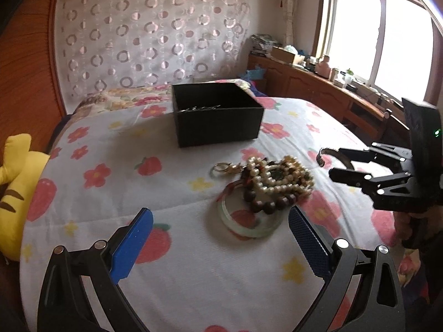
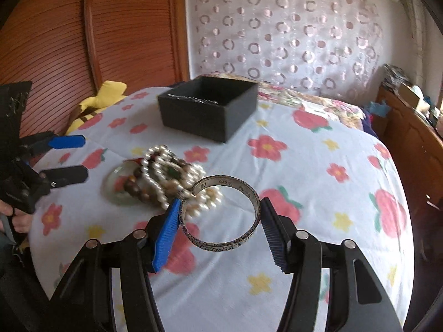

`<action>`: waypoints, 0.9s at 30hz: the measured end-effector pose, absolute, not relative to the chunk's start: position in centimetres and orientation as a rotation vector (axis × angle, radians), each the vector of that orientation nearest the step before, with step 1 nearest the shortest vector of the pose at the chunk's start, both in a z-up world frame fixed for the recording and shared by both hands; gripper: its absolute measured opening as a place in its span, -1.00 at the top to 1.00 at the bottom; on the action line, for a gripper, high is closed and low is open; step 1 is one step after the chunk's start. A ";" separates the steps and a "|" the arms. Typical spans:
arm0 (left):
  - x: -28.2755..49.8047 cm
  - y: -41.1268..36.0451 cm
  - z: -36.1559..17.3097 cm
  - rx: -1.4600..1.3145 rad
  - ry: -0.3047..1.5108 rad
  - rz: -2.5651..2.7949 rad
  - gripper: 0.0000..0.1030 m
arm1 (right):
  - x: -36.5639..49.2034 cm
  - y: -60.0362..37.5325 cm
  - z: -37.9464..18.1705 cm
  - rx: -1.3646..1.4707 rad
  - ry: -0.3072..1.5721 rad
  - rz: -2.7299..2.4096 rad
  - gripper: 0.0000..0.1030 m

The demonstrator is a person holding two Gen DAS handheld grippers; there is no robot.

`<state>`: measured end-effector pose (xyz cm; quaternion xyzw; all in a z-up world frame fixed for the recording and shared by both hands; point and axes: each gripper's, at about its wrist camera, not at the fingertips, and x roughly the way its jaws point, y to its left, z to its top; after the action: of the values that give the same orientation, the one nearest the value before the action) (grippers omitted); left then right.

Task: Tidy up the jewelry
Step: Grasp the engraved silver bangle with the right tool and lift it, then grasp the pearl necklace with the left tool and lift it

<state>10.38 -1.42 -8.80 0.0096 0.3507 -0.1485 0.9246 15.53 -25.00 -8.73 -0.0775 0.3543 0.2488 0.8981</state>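
right gripper [image 2: 220, 228] clamped on engraved silver cuff bangle [image 2: 221, 244]; left gripper [image 1: 221, 238] jaws apart above heaped pearl and wooden bead strands [image 1: 277, 182]; black square box [image 1: 218, 116] beyond.

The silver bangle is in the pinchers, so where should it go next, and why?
Probably carry the bangle, held by the right gripper above the bedspread, forward over the open black box and let go there. The box already holds something shiny, and the left gripper is open and empty.
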 end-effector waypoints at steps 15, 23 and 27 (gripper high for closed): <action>16.8 -3.9 -9.6 -0.063 0.848 -0.443 0.24 | 13.2 -26.0 -9.9 -0.135 0.764 0.477 -0.18; 18.8 -3.9 -10.5 -0.113 0.897 -0.455 0.39 | 12.9 -26.3 -10.0 -0.108 0.741 0.469 -0.18; 19.4 -3.8 -10.7 -0.133 0.914 -0.473 0.73 | 12.9 -26.4 -10.0 -0.103 0.740 0.472 -0.18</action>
<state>19.42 -3.82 -10.71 -0.0635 0.4368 -0.2260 0.8684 12.89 -26.37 -10.04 -0.0498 0.3580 0.2285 0.9040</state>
